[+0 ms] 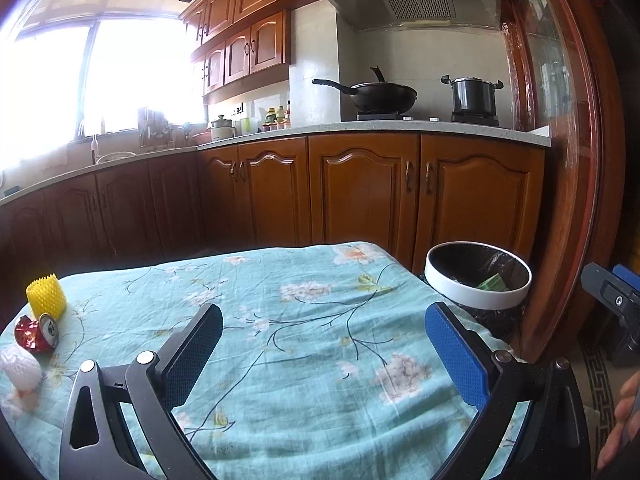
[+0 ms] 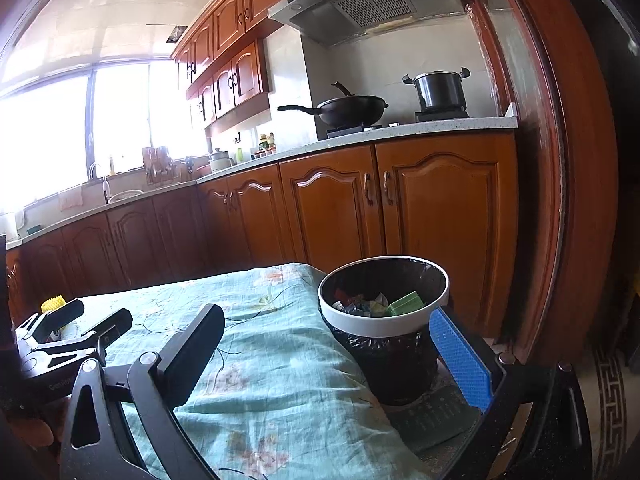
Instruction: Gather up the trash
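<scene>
Two grippers are over the table. The left gripper (image 1: pixel 324 344) stands with jaws spread wide, nothing between them. The right gripper (image 2: pixel 330 344) is likewise spread wide and empty.

One trash bin (image 2: pixel 384 320) stands at the table's right edge: white ring rim, black liner. Inside lie a green box (image 2: pixel 406 303) and crumpled wrappers (image 2: pixel 362 305); their number cannot be told.

Three pieces of trash remain at the far left of the floral tablecloth (image 1: pixel 304 320): one yellow foam net sleeve (image 1: pixel 46 296), upright; one crushed red can (image 1: pixel 38 333), on its side just in front of the sleeve; one white foam net (image 1: pixel 20 372), nearest the table's edge. All three sit well apart from the bin.
</scene>
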Tool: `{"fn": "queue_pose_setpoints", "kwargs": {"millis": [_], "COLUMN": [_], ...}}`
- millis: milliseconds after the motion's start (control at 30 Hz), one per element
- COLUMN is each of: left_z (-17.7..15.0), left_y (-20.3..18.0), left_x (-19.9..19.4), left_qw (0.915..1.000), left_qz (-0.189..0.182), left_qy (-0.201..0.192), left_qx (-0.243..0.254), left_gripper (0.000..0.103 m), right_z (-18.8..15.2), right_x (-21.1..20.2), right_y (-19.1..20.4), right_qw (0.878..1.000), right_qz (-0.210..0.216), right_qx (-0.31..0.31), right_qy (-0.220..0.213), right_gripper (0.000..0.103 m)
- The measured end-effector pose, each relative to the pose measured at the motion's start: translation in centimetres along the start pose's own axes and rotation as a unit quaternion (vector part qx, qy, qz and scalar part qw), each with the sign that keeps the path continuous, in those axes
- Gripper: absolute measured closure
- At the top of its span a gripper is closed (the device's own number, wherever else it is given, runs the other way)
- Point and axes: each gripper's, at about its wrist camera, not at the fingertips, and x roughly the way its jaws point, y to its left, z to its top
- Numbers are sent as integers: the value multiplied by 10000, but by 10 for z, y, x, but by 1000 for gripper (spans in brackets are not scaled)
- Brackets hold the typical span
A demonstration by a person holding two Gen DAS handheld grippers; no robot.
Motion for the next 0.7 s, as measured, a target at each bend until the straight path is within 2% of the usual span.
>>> {"fn": "queue_pose_setpoints", "kwargs": {"millis": [700], "left_z": [1], "left_y": [7], "left_x": [6], "left_qw": [9998], "left_qz": [-178], "left_qy": [0], "left_qx": [61], "left_gripper": [1], "right_z": [-6], "right_x": [-4], "right_y": [-7], "right_qw": [10000], "right_qz": [-17], "right_qx": [20], "right_qy": [-78], "right_gripper": [0]}}
